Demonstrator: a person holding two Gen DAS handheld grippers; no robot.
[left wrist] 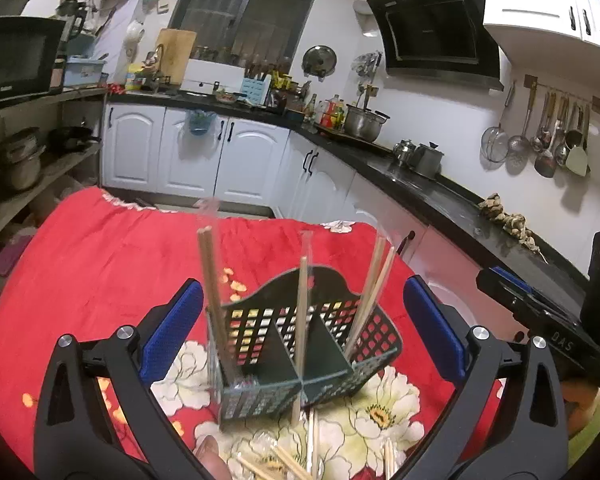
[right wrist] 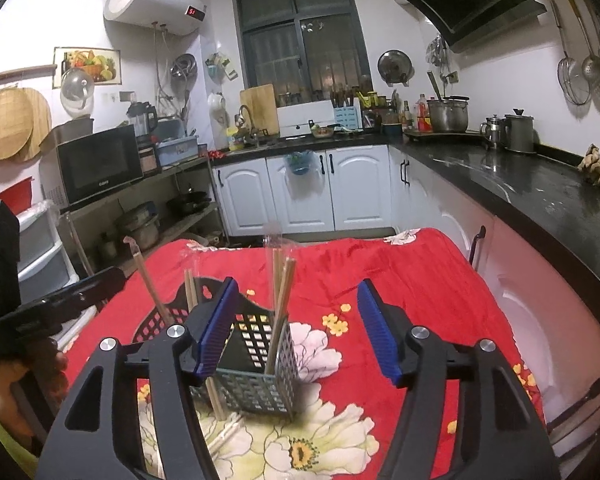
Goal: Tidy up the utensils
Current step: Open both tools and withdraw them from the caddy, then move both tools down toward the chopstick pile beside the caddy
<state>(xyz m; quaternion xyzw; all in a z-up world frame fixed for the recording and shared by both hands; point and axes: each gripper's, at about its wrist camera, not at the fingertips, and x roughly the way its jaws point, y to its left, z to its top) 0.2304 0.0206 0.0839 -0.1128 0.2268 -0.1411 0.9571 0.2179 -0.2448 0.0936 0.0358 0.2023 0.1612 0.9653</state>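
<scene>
A dark slotted utensil caddy [left wrist: 308,344] with compartments stands on the red floral cloth [left wrist: 100,264]. Wrapped chopstick pairs stand upright in it: one at the left [left wrist: 214,304], one in the middle [left wrist: 302,320], one at the right [left wrist: 370,292]. Loose chopsticks [left wrist: 284,464] lie on the cloth in front. My left gripper [left wrist: 304,324] is open and empty, its blue pads either side of the caddy. In the right wrist view the caddy [right wrist: 252,360] stands just ahead, with chopsticks [right wrist: 280,312] in it. My right gripper [right wrist: 296,332] is open and empty above it.
A black countertop [right wrist: 540,196] runs along the right with pots [right wrist: 518,132] on it. White cabinets [right wrist: 300,192] stand behind the table. A shelf with a microwave [right wrist: 96,168] is at the left. The other gripper [left wrist: 540,312] shows at the right of the left wrist view.
</scene>
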